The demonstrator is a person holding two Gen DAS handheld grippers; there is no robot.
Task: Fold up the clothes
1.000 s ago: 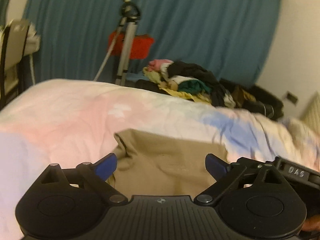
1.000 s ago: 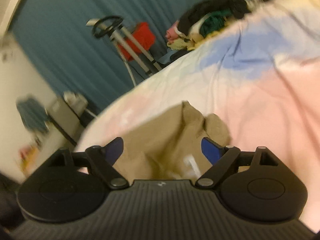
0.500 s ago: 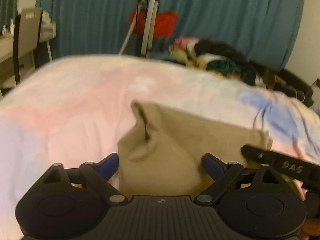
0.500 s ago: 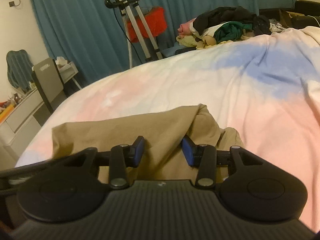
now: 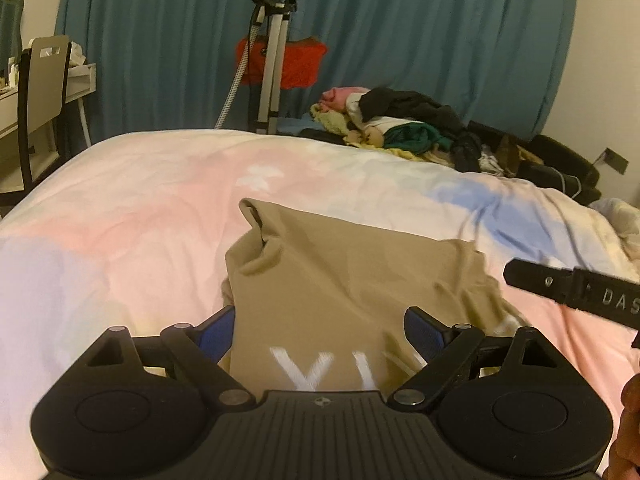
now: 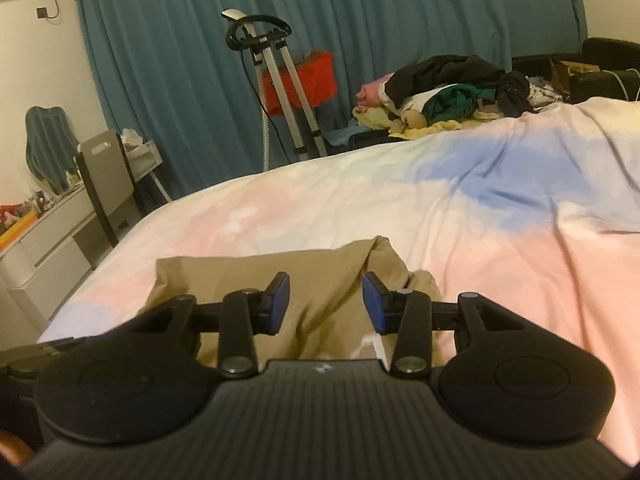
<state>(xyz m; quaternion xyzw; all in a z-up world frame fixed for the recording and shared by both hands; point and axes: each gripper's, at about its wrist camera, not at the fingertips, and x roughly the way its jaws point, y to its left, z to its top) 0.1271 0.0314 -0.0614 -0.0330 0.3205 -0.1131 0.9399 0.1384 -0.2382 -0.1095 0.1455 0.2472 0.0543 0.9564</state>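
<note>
The right hand-held gripper (image 6: pixel 326 304) has narrowed (not closed) over the tan garment (image 6: pixel 320 276).

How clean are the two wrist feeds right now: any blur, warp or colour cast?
Left wrist: warm dim cast, fisheye bends the curtain, dark corners, tan garment slightly soft at its right edge. Right wrist: same cast and bowing, the garment soft near the tongs, the clothes pile sharper.

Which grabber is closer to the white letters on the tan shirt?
Left. The left gripper hangs right over the white letters on the tan shirt; the right gripper sits off toward the shirt's right edge.
</note>
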